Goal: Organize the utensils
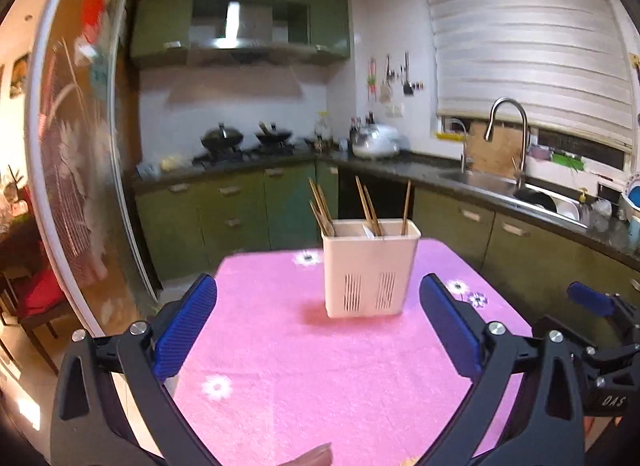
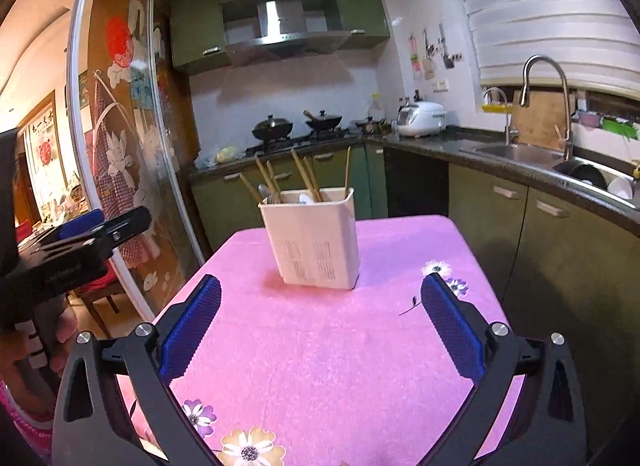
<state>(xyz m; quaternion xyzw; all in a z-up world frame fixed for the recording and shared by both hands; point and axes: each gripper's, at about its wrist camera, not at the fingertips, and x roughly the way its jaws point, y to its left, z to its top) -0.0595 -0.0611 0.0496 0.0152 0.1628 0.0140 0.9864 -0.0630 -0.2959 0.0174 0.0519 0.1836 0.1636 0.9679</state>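
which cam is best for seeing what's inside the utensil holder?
Right wrist. It sees into the utensil holder: spoons show among the chopsticks. Left wrist view faces the holder straight on but blurred; mostly chopstick tops above the rim.

Left gripper (image 1: 318,330) hovering over pink-clothed surface (image 1: 320,366), jaws spread wide, nothing between. White utensil holder (image 1: 370,270) standing upright ahead, chopsticks (image 1: 368,205) sticking out. Right gripper (image 1: 592,300) showing at right edge.
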